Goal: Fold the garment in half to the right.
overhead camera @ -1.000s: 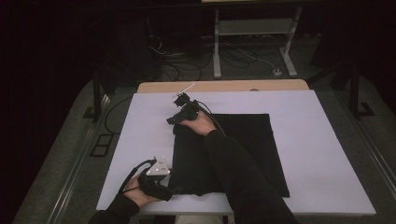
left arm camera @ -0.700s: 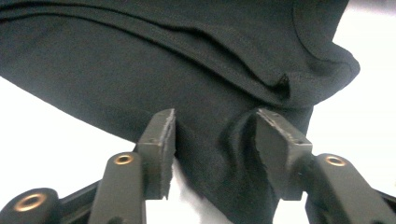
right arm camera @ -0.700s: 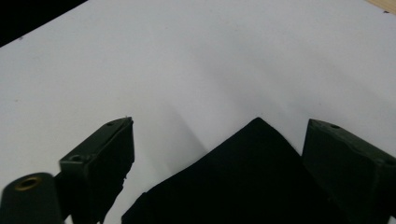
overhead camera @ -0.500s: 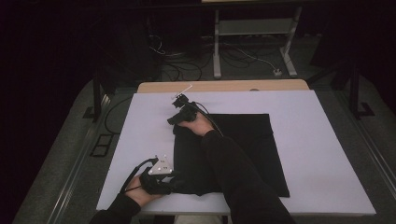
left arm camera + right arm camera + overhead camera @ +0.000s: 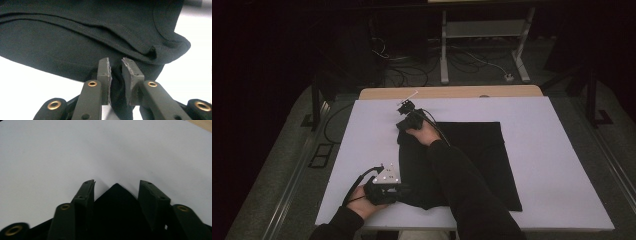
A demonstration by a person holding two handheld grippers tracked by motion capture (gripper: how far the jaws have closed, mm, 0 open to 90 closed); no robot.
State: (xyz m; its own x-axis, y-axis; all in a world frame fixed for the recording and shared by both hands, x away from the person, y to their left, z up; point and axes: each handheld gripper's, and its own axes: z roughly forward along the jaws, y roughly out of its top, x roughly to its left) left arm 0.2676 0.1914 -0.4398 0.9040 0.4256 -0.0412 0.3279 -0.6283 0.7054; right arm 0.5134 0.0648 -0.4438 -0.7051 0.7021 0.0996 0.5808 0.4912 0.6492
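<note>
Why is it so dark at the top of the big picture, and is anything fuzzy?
High view: the room behind is unlit, while the white rectangular table top looks bright and the flat black cloth shows little detail. Left gripper view: sharp, the cloth's seams are clear, the white table glares. Right gripper view: the near parts of the right tongs are soft and blurred.

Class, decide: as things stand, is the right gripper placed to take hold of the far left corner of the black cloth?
Probably yes. The black cloth has its corner lying between the right gripper pads, which have just been closing but stand apart from it, and only bare white table lies around it.
</note>
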